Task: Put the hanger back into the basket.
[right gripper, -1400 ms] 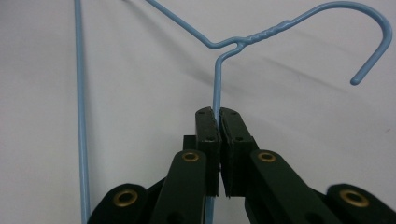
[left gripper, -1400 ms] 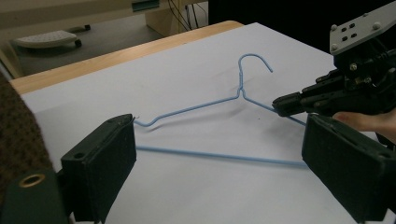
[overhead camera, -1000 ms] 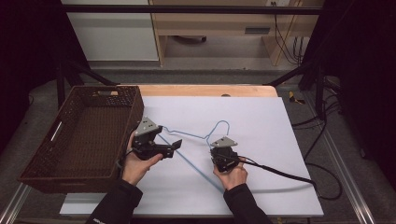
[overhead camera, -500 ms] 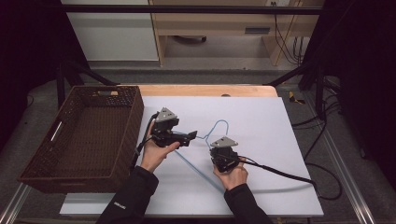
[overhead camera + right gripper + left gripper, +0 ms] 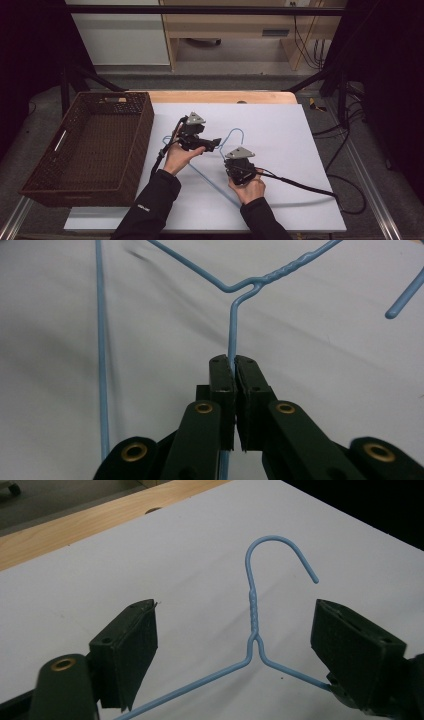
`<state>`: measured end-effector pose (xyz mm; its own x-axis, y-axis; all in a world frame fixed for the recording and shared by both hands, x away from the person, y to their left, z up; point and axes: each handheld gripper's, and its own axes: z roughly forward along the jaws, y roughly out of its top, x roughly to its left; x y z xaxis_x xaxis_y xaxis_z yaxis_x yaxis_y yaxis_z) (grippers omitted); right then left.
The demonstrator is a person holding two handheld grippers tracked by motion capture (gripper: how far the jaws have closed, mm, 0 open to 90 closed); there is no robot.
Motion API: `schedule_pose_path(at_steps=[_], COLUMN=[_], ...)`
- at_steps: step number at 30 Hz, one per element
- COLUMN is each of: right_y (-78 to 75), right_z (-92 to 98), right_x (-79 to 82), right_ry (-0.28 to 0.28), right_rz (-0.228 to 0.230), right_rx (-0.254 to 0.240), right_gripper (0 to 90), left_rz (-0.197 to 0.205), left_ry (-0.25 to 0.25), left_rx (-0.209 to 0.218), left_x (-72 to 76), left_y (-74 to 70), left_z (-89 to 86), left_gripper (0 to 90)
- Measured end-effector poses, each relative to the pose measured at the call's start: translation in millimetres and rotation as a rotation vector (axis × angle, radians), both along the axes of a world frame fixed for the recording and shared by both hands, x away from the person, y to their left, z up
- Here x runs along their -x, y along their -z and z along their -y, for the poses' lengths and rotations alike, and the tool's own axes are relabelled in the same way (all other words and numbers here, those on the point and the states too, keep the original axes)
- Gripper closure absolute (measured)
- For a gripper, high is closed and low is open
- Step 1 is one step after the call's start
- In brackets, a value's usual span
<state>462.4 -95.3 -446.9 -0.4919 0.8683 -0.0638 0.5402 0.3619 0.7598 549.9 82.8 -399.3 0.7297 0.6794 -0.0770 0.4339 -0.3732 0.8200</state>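
Basket (image 5: pixel 87 150): dark brown woven wicker, rectangular, tall sides with a cut-out handle in the far wall; it sits at 9 o'clock of the table, its right wall just beside the white sheet.
Table edge (image 5: pixel 220 96): pale wood strip at 12 o'clock, smooth, with a small round hole.
White sheet (image 5: pixel 280 130): matte, flat, rectangular, laid over most of the table top.
My left gripper (image 5: pixel 212 145): black, blocky, with a grey three-cornered plate on top; it points toward 3 o'clock in the high view. Its jaws stand spread and have just been closing a little. In the left gripper view the hanger's twisted neck lies between them, and neither pad (image 5: pixel 131 645) touches the neck.
Hanger (image 5: pixel 252 610): thin light-blue coated wire, triangular frame, spiral-twisted neck, rounded open hook. It lies flat on the white sheet near the table's middle, hook toward 12 o'clock in the high view, between my two grippers.
My right gripper (image 5: pixel 234 365): black ribbed pads on arms with brass rivets, jaws pressed together, pinching one sloping shoulder wire of the hanger just below the neck.
Cable (image 5: pixel 300 185): black, round, trailing from my right gripper toward 4 o'clock, off the sheet.
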Motion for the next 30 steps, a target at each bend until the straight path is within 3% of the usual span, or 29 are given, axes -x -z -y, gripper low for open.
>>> schedule_pose_path(at_steps=[5,13,23,26,30], right_y=[0.2,0.1,-0.9,-1.1,-0.6], right_z=[0.2,0.2,0.4,1.0,1.0], right_x=[-0.4,-0.2,0.6,0.5,0.3], right_ry=[-0.004,-0.012,-0.017,-0.023,-0.024], right_rz=[0.001,-0.002,-0.004,0.002,0.004], right_rx=[0.001,0.000,-0.006,-0.002,-0.001], right_gripper=[88.0,88.0,88.0,88.0,88.0], left_rz=[-0.023,-0.056,-0.095,-0.111,-0.108], left_ry=[0.020,0.039,0.032,0.037,0.031], left_rx=[-0.023,-0.052,-0.105,-0.103,-0.104], left_x=[-5.4,-14.8,-20.7,-21.2,-19.3], left_y=[12.2,29.1,35.7,36.0,35.2], left_z=[13.5,32.9,45.7,47.4,49.7], left_gripper=[25.7,43.9,72.8,80.4,84.4])
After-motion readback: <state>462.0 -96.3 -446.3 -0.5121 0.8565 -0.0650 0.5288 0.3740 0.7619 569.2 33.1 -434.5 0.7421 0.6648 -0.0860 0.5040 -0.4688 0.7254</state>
